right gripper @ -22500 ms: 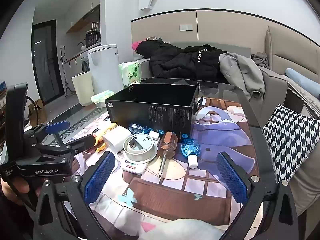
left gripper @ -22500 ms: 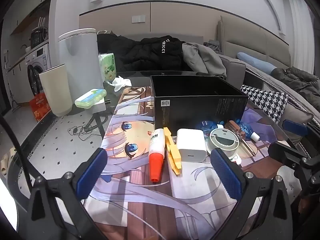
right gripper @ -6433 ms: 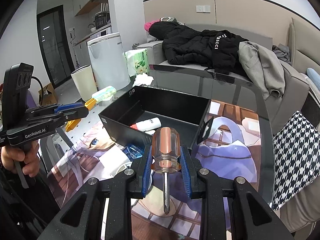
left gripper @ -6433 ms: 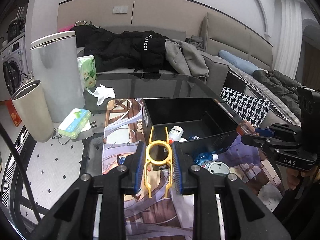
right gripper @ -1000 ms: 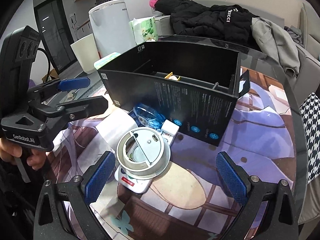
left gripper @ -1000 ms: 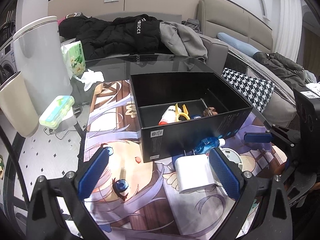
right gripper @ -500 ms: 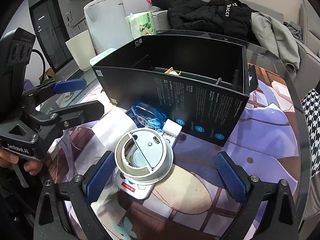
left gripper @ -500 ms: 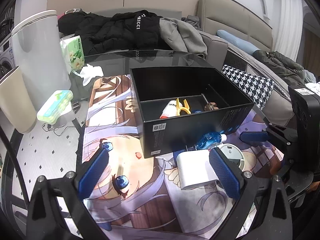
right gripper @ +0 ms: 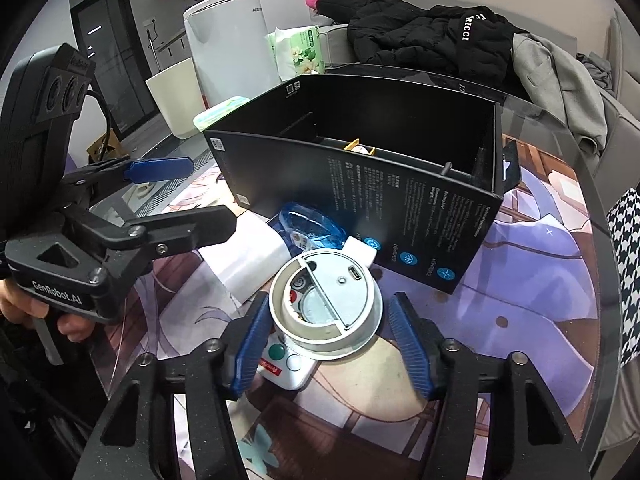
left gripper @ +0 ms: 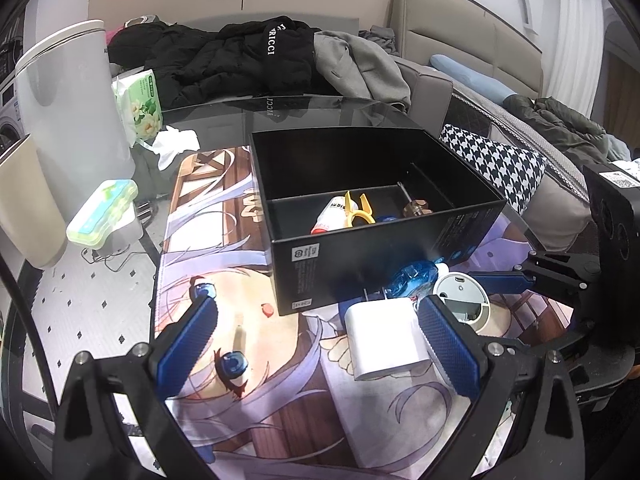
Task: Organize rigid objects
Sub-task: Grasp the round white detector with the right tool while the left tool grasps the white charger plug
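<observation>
The right tongs [right gripper: 326, 344] have narrowed around the round white device [right gripper: 325, 305] on the surface beside the black box [right gripper: 360, 184], though contact is unclear. The left tongs [left gripper: 316, 340] stay wide and empty over the white charger [left gripper: 384, 338], so a lift looks next.

Black jacket [left gripper: 240, 60], tissue pack [left gripper: 140, 108], houndstooth cushion [left gripper: 496, 164]

Both wrist views close, facing black box [left gripper: 384, 240] from adjacent sides.

Glass table [left gripper: 360, 108] under printed mat [left gripper: 208, 216]
</observation>
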Tool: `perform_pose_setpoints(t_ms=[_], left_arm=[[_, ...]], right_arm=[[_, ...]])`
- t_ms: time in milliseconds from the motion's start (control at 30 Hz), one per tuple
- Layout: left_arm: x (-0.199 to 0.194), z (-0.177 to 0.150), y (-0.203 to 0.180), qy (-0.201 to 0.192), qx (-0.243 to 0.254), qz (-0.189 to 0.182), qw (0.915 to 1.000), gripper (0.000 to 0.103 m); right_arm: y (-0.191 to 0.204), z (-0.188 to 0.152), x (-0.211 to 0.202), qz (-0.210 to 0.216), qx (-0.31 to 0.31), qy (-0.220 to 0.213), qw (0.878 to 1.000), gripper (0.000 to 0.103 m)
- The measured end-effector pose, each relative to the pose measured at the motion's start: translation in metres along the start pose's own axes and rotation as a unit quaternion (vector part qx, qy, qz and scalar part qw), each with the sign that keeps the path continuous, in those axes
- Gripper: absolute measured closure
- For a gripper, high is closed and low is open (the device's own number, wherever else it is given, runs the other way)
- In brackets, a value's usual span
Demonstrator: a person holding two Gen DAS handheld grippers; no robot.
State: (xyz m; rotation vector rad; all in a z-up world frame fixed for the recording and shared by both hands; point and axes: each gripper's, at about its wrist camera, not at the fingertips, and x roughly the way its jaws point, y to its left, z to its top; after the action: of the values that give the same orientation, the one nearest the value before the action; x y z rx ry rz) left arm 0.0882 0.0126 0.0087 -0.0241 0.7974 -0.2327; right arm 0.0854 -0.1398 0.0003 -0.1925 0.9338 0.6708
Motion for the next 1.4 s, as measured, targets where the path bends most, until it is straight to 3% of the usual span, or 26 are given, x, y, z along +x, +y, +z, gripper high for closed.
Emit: perform_pose_setpoints(t_ms=[733,1033,1400], left_arm=[[0.01,-0.005,-0.016,0.03,0.029,-0.026,0.9988,0.002],[0.018,-0.008,-0.023,0.047,0.04,-0.023,0.9979,0.007],[0.026,-0.012,-0.028,0.062,0.047,-0.019,0.9968,0.04]], right_arm=[[-0.004,0.002,-0.023,-0.021,-0.01,-0.033,0.999,0.047],[-0.007,0.004,-0.031,-0.023,-0.011,-0.048,0.999,0.047],[-0.003,0.006,-0.037,-0.019,-0.015,-0.061,0.998,0.047]])
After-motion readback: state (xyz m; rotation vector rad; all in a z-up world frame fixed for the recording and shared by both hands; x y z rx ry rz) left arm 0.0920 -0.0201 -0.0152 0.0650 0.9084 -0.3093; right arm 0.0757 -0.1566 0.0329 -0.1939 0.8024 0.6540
